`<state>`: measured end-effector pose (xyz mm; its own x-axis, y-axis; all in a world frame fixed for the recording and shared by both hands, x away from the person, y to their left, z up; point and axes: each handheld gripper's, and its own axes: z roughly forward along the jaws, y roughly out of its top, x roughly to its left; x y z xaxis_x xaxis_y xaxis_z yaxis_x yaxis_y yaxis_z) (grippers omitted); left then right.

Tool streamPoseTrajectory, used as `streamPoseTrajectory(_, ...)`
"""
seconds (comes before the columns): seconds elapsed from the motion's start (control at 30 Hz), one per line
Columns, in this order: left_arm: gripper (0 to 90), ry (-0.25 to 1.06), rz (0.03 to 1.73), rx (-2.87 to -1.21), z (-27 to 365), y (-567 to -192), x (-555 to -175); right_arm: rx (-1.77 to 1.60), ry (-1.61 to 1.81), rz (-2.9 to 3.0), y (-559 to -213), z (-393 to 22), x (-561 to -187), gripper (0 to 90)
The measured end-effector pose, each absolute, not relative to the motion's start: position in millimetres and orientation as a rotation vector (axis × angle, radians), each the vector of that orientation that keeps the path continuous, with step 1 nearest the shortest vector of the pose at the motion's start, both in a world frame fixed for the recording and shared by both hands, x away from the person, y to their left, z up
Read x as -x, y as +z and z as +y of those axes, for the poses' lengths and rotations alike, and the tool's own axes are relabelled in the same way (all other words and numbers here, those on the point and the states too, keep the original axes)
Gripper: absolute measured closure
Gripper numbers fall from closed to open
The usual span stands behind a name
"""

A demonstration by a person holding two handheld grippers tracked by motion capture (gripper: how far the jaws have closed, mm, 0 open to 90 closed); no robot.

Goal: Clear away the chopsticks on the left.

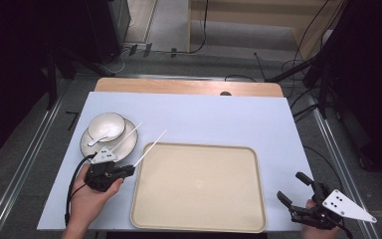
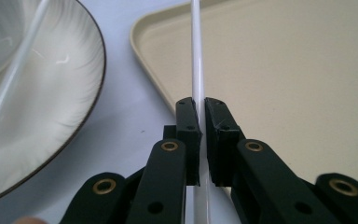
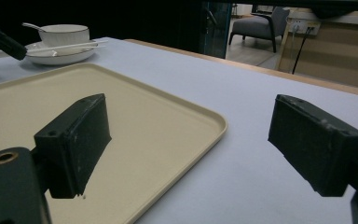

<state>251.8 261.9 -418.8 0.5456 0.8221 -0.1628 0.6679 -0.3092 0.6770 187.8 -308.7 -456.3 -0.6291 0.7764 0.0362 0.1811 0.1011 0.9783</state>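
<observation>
Our left tongs (image 2: 201, 140) are clamped on a white chopstick (image 2: 196, 56), the two black jaws pressed flat against its sides near the lower end. In the high view the left tongs (image 1: 127, 171) sit near the worktop's front left corner, and the chopstick (image 1: 151, 146) slants up and away from them over the left rim of the beige tray (image 1: 199, 221). Our right tongs (image 3: 186, 140) stand wide open with nothing between the jaws, resting near the front right corner, just off the tray (image 3: 168, 135).

We judge the step to be carrying this chopstick onto the tray. To do it well we should keep the squeeze steady, since the stick is thin and smooth and could pivot, and lower it flat so it does not roll.

The chopstick is long, slim, glossy white and straight. Its twin (image 1: 129, 135) lies across the plate (image 1: 92, 149) beside the bowl (image 1: 107, 124) and spoon (image 1: 98, 140), towards the left edge.
</observation>
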Motion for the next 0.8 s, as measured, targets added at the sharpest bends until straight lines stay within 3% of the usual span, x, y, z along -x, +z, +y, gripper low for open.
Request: streamPoseTrajectory(0.8,84.9,0.166,1.234,-2.070,220.0,-437.7,-226.8,-0.930,1.562,1.880,-455.5,-309.7,-187.7,12.9)
